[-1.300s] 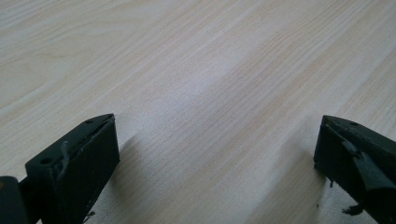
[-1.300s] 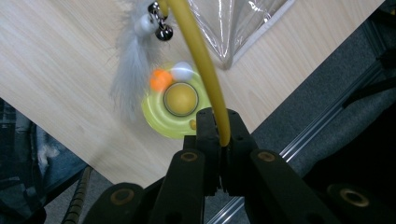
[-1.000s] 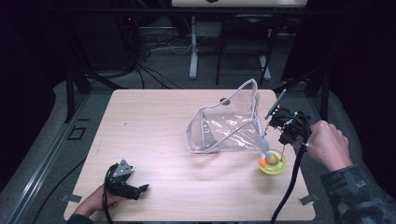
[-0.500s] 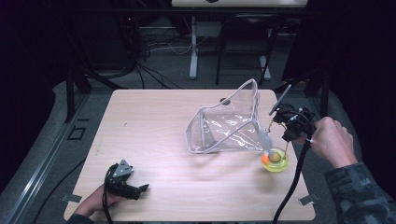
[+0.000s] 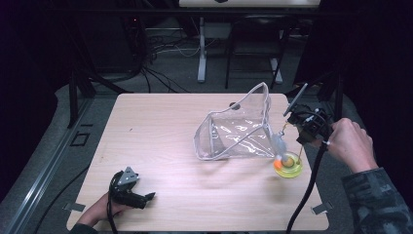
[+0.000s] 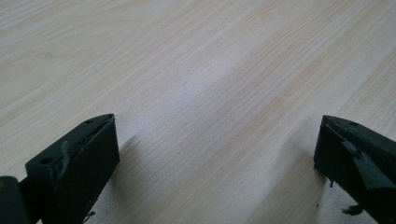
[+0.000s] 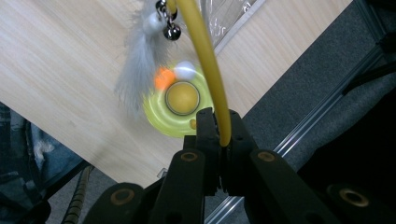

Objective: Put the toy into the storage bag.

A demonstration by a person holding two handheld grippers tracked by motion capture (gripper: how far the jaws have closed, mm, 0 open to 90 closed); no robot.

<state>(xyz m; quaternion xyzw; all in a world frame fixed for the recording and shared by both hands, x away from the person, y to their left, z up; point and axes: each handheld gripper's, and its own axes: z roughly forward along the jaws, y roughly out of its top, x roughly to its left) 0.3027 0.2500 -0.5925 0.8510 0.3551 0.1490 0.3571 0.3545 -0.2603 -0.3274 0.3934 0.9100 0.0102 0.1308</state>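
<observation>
Now right tool (image 5: 298, 127), yellow wand (image 7: 205, 65) farther right

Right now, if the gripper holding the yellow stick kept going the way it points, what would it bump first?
Probably the round yellow toy base. The right gripper, shut on the yellow stick, looks straight down at it. How far below it lies is hard to tell.

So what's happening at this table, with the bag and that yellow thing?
A person works with two tools. The right hand-held gripper is shut on a thin yellow wand that carries a grey feather and small bells, above a round yellow-green toy base beside the clear plastic bag. The left hand-held gripper rests open on the wooden table.
</observation>
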